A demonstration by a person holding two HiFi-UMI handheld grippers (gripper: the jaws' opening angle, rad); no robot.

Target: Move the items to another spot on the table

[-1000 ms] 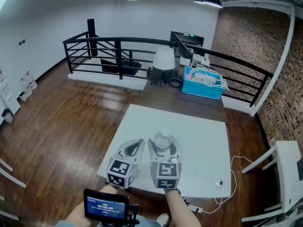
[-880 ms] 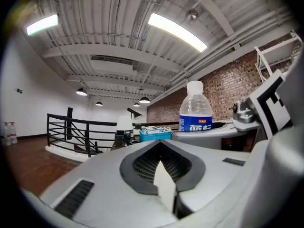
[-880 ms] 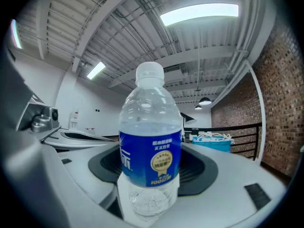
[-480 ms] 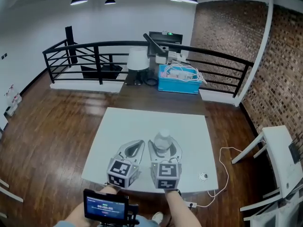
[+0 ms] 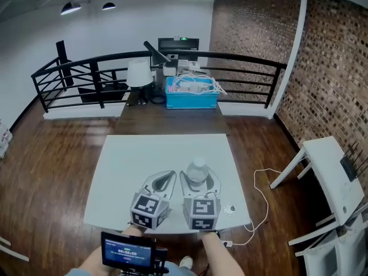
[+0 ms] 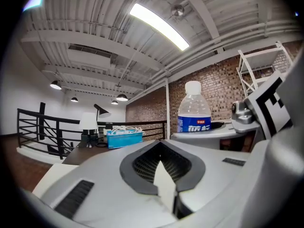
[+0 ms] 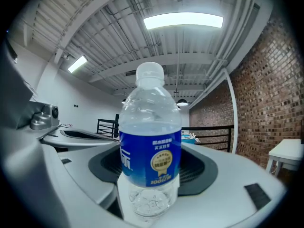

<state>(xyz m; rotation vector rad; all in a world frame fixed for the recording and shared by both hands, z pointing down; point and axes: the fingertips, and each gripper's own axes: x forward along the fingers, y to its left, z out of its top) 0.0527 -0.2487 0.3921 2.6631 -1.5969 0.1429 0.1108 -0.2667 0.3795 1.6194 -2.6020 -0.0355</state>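
Note:
A clear water bottle (image 5: 197, 169) with a white cap and blue label stands upright between the jaws of my right gripper (image 5: 200, 180), which is shut on its lower body. In the right gripper view the bottle (image 7: 149, 146) fills the middle, and both pads press its base. My left gripper (image 5: 163, 181) hangs just left of it over the white table (image 5: 155, 151). In the left gripper view its jaws (image 6: 166, 194) meet with nothing between them, and the bottle (image 6: 194, 112) shows to the right.
A small white puck (image 5: 229, 209) with a cable lies near the table's front right corner. Behind the table a dark desk carries a blue box (image 5: 192, 94) and a lamp (image 5: 139, 73). A black railing (image 5: 241, 59) runs behind it. Another white table (image 5: 330, 174) stands at the right.
The view has swung right, so the table and room have slid left in the picture. Both grippers and the held bottle keep the same place in the view.

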